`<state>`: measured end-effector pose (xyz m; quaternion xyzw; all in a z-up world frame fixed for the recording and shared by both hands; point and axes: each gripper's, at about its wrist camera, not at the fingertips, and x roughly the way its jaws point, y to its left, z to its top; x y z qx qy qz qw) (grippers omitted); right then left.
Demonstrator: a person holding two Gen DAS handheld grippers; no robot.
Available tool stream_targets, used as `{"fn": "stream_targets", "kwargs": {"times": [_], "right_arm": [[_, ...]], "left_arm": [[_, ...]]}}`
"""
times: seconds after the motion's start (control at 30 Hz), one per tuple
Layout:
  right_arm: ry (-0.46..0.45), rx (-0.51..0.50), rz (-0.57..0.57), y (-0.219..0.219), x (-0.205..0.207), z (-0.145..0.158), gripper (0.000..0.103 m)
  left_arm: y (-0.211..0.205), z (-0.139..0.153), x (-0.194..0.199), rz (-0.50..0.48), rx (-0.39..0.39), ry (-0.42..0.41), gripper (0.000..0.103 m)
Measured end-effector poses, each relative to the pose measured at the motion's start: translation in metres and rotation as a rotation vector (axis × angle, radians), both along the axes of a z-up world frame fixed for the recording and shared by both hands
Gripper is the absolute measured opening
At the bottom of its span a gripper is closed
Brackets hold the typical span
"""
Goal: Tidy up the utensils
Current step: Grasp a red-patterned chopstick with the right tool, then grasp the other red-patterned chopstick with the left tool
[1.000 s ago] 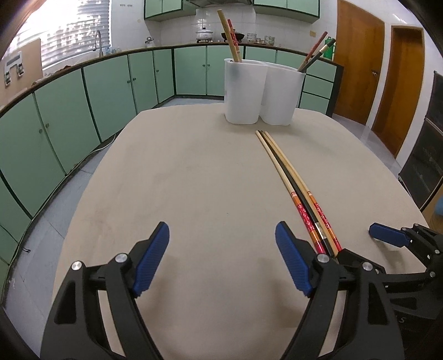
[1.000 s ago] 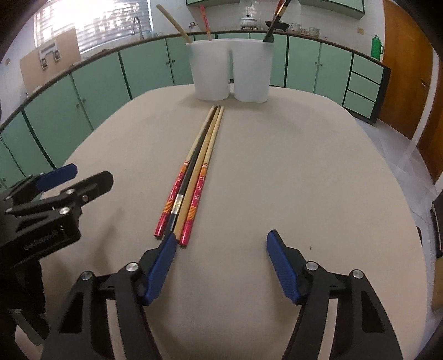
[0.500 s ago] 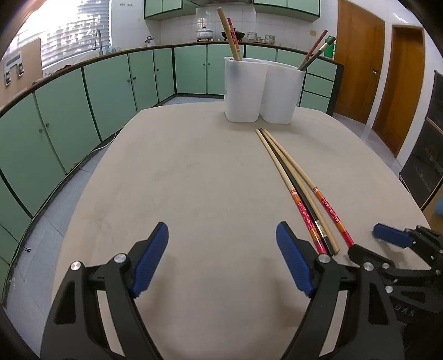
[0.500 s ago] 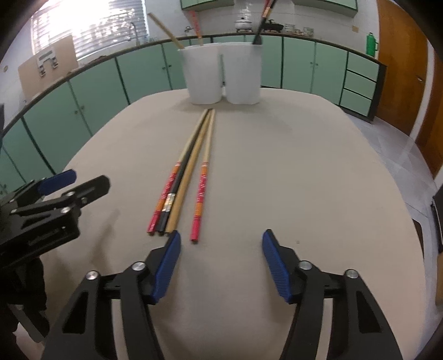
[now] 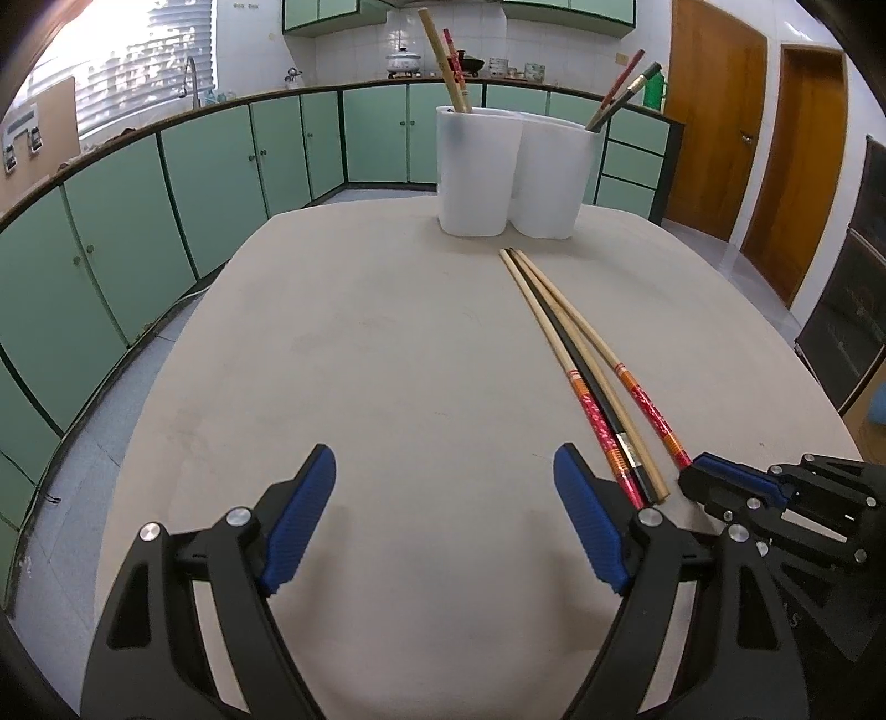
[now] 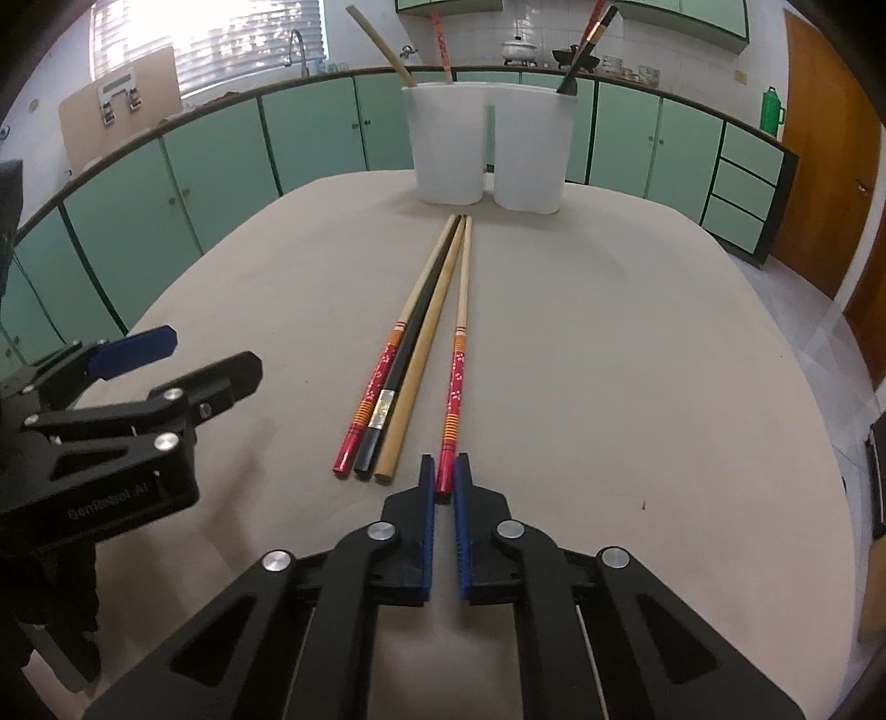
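Right wrist view: right gripper (image 6: 441, 483) has closed, now pinching the red-handled chopstick (image 6: 457, 365) end, ready to lift; left gripper (image 5: 443, 487) stays spread.

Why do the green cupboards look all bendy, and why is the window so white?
Both wrist views use fisheye lenses, so the straight cupboards curve toward the edges. In both, bright daylight washes out the window, and the corners of the pictures go dark.

The right gripper (image 6: 443, 476) pinches the near end of a red-handled chopstick (image 6: 457, 354) lying on the beige tabletop (image 6: 637, 360), beside three more chopsticks (image 6: 410, 354) before two white holders (image 6: 487, 144).
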<state>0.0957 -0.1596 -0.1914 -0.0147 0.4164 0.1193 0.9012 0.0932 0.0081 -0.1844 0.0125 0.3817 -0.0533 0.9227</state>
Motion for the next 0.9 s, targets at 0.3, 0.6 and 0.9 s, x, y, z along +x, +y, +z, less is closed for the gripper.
{"fn": "stream_targets", "kwargs": {"times": [0.3,0.6,0.9], "right_arm": [[0.008,0.032,-0.104,-0.039,0.002,-0.001,0.006],[0.014,0.057,-0.112,-0.047,0.004,-0.003,0.006],[0.017,0.068,-0.112,-0.048,0.005,-0.003,0.006]], "left_arm": [[-0.021,-0.003,-0.003,-0.049,-0.037,0.036,0.079],[-0.044,-0.011,-0.002,-0.084,-0.018,0.083,0.079],[-0.046,-0.017,0.003,-0.071,0.0,0.122,0.079]]}}
